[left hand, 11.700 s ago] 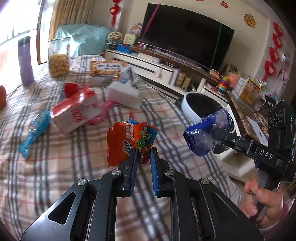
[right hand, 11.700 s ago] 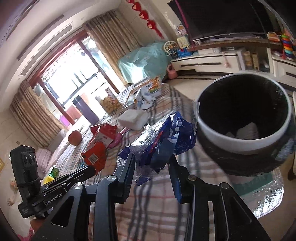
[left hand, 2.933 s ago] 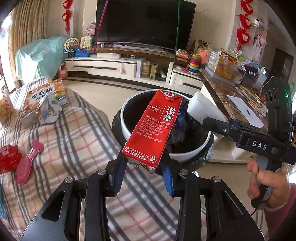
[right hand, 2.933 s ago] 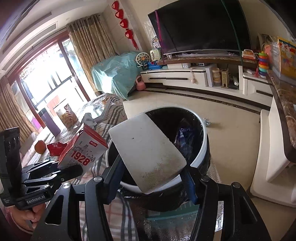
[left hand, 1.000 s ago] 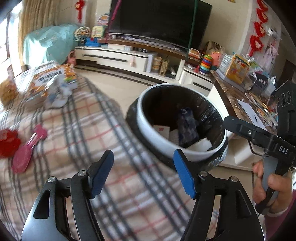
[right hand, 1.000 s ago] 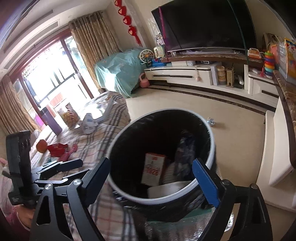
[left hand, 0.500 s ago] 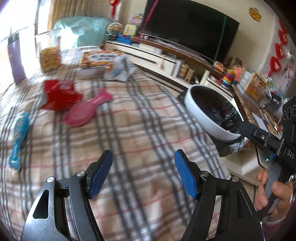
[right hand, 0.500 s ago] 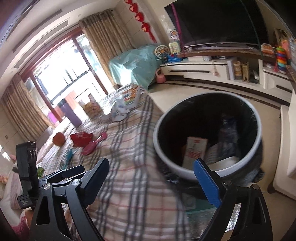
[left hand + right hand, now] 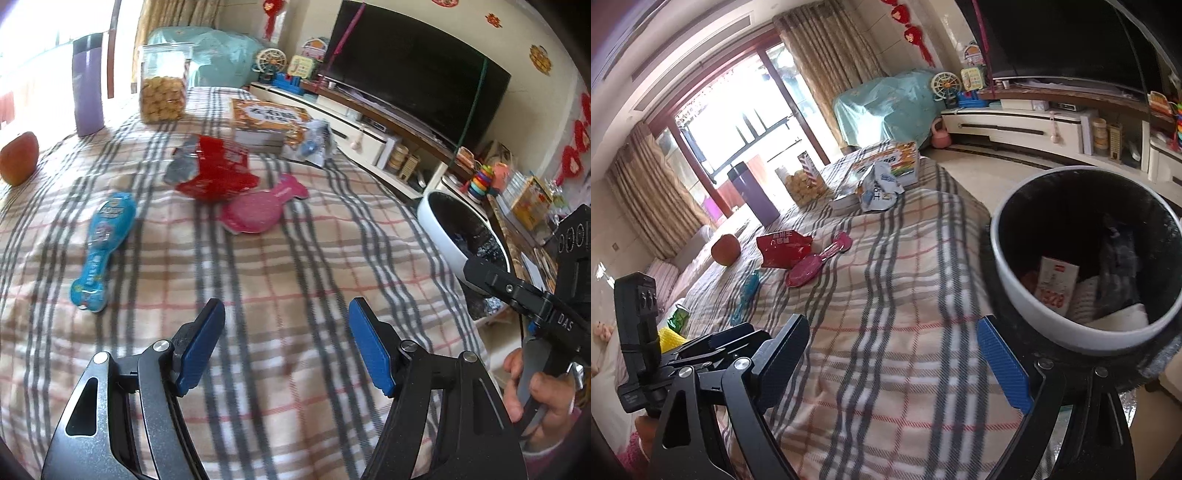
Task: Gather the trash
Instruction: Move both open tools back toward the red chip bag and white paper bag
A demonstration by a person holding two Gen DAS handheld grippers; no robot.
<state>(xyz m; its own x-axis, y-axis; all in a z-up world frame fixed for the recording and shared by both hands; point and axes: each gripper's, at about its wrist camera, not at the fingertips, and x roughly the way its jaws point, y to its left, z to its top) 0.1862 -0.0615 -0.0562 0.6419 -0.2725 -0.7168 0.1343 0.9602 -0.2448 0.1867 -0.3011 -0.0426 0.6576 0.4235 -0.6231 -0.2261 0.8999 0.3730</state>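
My left gripper (image 9: 286,321) hangs open and empty over the checked cloth (image 9: 295,266). Ahead of it lie a red snack wrapper (image 9: 218,170) and, further back, a crumpled white and blue wrapper (image 9: 317,142). My right gripper (image 9: 892,332) is also open and empty, low over the cloth beside the white-rimmed trash bin (image 9: 1015,295). Inside the bin I see a red and white carton (image 9: 1056,286) and other trash. In the right wrist view the red wrapper (image 9: 783,245) and the crumpled wrapper (image 9: 879,188) lie well beyond the fingers.
On the cloth lie a pink brush (image 9: 262,206), a blue brush (image 9: 103,243), an apple (image 9: 18,158), a purple cup (image 9: 88,85), a cookie jar (image 9: 162,88) and a stack of books (image 9: 266,122). A TV cabinet (image 9: 1034,122) runs along the far wall.
Both grippers earlier held trash over the bin and are now empty. Over the last second both swung away from the bin toward the cloth; the carton lies inside the bin.
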